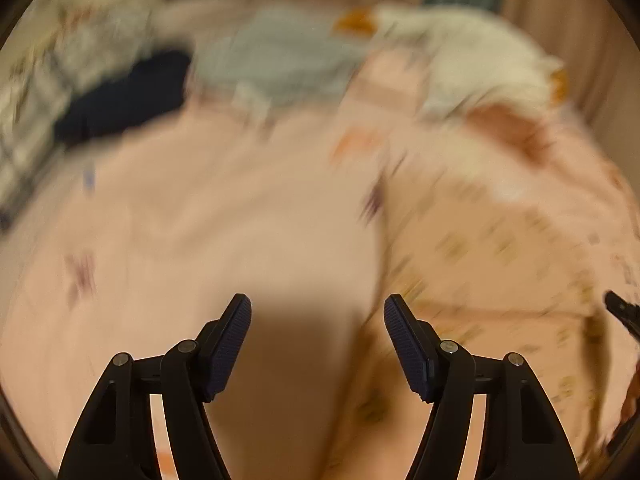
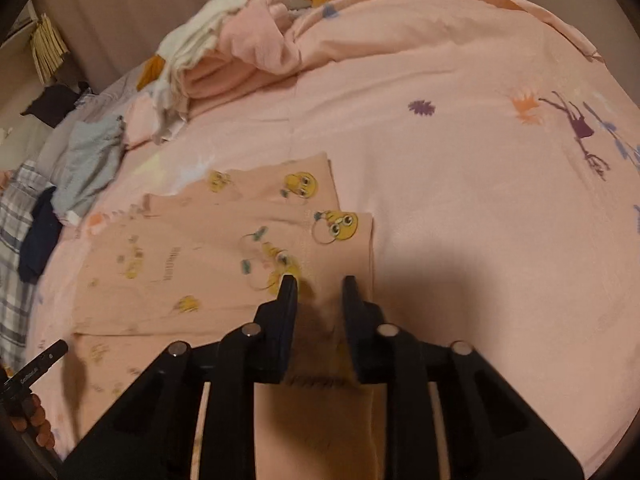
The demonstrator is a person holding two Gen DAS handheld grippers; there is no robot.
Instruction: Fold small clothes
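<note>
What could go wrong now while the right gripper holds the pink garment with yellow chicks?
1. The right gripper pinches only an edge strip of the pink garment; a pull may drag the folded part out of shape.
2. The left gripper is open, holding nothing, so the far side could slide on the pink bedsheet.
3. The left view is motion-blurred; a fast move may misplace its grasp.

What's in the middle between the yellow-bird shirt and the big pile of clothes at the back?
Only bare pink bedsheet lies between the yellow-bird shirt and the pile of clothes, as the right wrist view shows.
</note>
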